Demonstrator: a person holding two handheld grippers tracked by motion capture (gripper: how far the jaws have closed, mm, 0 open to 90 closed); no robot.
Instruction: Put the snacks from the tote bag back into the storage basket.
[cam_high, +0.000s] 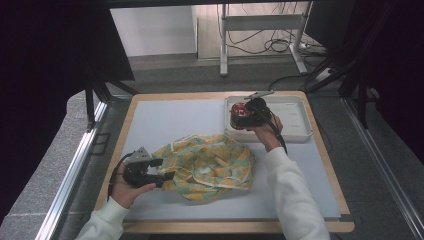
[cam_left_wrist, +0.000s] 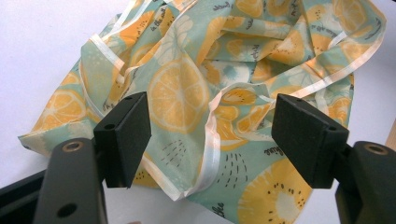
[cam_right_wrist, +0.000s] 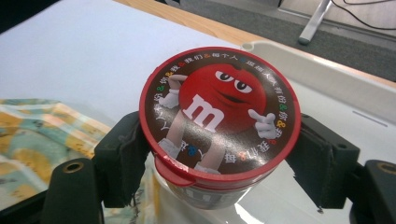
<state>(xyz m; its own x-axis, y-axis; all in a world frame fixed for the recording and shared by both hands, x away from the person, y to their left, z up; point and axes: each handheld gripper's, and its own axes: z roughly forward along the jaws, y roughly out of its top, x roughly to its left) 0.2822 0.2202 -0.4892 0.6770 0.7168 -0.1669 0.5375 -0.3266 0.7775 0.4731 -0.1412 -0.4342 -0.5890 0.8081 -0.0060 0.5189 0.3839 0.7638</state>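
While gripped, tub (cam_right_wrist: 219, 126) fills tongs (cam_right_wrist: 219, 161)

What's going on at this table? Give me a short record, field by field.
Setting: white mat on a wooden table
Left gripper: open, jaws either side of a lemon-print fabric bag
Right gripper: shut on a candy tub with a red lid showing a red cartoon candy figure
Tub position: held above the near left corner of a white tray
Bag state: crumpled, lying on the mat
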